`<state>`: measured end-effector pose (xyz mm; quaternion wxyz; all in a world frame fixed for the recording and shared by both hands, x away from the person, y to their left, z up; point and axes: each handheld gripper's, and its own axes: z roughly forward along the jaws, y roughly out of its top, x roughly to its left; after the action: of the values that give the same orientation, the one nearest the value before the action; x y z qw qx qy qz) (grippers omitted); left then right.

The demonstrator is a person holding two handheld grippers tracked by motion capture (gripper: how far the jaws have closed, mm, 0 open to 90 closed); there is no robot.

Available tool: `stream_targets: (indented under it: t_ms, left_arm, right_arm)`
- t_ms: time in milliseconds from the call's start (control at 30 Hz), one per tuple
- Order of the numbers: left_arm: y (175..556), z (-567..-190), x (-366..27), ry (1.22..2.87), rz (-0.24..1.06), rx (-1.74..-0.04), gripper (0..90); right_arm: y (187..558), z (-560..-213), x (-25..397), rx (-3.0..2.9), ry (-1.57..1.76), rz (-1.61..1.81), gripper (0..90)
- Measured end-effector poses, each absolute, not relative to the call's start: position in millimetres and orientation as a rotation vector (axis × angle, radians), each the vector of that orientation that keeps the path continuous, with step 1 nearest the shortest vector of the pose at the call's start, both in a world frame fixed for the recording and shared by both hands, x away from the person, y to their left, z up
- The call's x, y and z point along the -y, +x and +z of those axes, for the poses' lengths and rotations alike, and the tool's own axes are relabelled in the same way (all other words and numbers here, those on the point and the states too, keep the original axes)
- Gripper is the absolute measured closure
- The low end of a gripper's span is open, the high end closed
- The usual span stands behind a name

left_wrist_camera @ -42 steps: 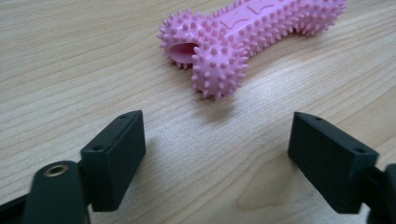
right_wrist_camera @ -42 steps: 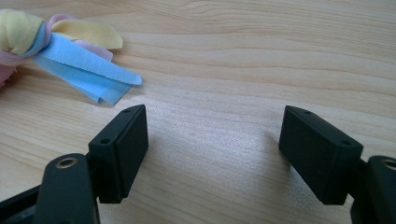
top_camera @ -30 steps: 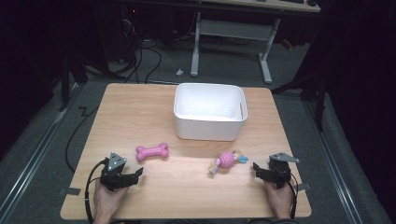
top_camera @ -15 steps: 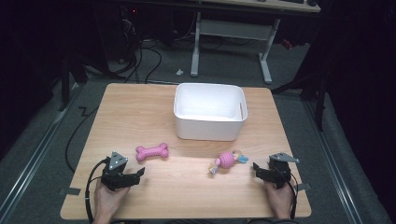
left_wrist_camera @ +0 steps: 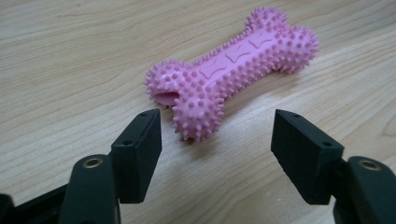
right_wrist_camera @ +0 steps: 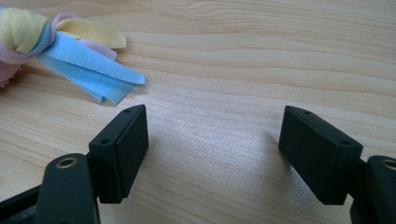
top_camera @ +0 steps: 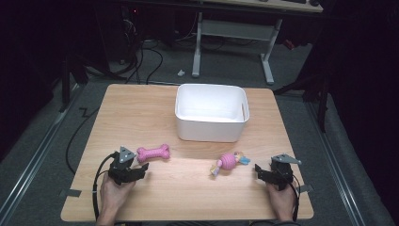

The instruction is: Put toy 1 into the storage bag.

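A pink spiky rubber bone (top_camera: 153, 152) (left_wrist_camera: 233, 69) lies flat on the wooden table (top_camera: 188, 188), left of centre. My left gripper (top_camera: 140, 169) (left_wrist_camera: 215, 154) rests low on the table just short of the bone's near end, open and holding nothing. A pink ball toy with yellow, blue and pink cloth strips (top_camera: 229, 162) (right_wrist_camera: 70, 49) lies right of centre. My right gripper (top_camera: 258, 170) (right_wrist_camera: 214, 154) sits to the right of that toy, open, with bare wood between its jaws. A white plastic bin (top_camera: 211, 113) stands behind both toys.
The bin looks empty inside. Cables trail from both grippers over the table's near edge. Beyond the table's far edge, a desk frame (top_camera: 233, 35) and loose cables (top_camera: 141, 56) stand on the dark floor.
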<state>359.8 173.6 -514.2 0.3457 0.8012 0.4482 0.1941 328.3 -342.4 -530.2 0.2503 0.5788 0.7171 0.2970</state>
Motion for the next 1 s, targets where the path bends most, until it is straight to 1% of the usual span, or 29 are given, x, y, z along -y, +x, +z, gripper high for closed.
stream_targets:
  t_ms: [300,800,900,1000]
  left_arm:
    - [370.1,-516.5,-171.1,2.083,0.525,-1.192,38.4]
    - [378.5,-524.0,-171.3,2.073,0.494,-1.226,47.4]
    - [379.8,-525.3,-171.2,2.075,0.490,-1.234,49.8]
    - [379.9,-525.8,-170.4,2.079,0.489,-1.230,54.1]
  right_arm:
    - [328.4,-530.2,342.5,-1.953,1.573,0.810,24.3]
    - [328.2,-530.3,342.3,-1.954,1.572,0.810,24.3]
    - [328.2,-530.2,342.3,-1.955,1.571,0.810,24.3]
    - [328.1,-530.2,342.2,-1.956,1.571,0.810,24.3]
